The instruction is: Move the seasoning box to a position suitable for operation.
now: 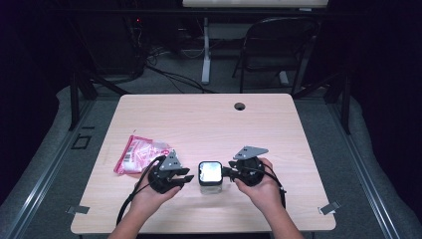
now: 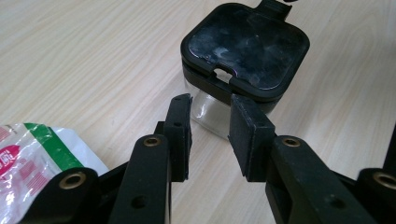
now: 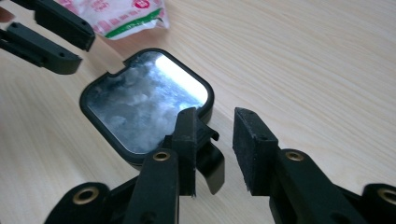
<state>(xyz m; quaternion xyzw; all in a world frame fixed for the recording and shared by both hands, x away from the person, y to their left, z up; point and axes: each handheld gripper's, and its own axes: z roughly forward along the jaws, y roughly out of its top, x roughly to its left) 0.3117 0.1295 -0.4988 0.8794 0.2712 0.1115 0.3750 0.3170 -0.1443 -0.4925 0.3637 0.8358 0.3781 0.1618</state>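
Note:
A small square glass jar [image 1: 210, 173] with a black lid [image 2: 245, 44] stands near the table's front middle. The lid has a clear window [image 3: 140, 98]. My left gripper [image 1: 189, 178] is open just left of the jar. In the left gripper view its jaws [image 2: 212, 105] point at the jar's glass wall without touching it. My right gripper [image 1: 230, 169] is open at the jar's right side. In the right gripper view [image 3: 215, 116] the lid's black latch tab [image 3: 210, 163] lies between the jaws, close against the left one. A pink and white snack bag [image 1: 139, 153] lies flat to the left.
The wooden table [image 1: 209, 124] has a cable hole [image 1: 240, 106] near its far edge. Metal clips [image 1: 79, 209] [image 1: 329, 208] sit at the front corners. A folding chair [image 1: 278, 45] and cables stand on the floor beyond the table.

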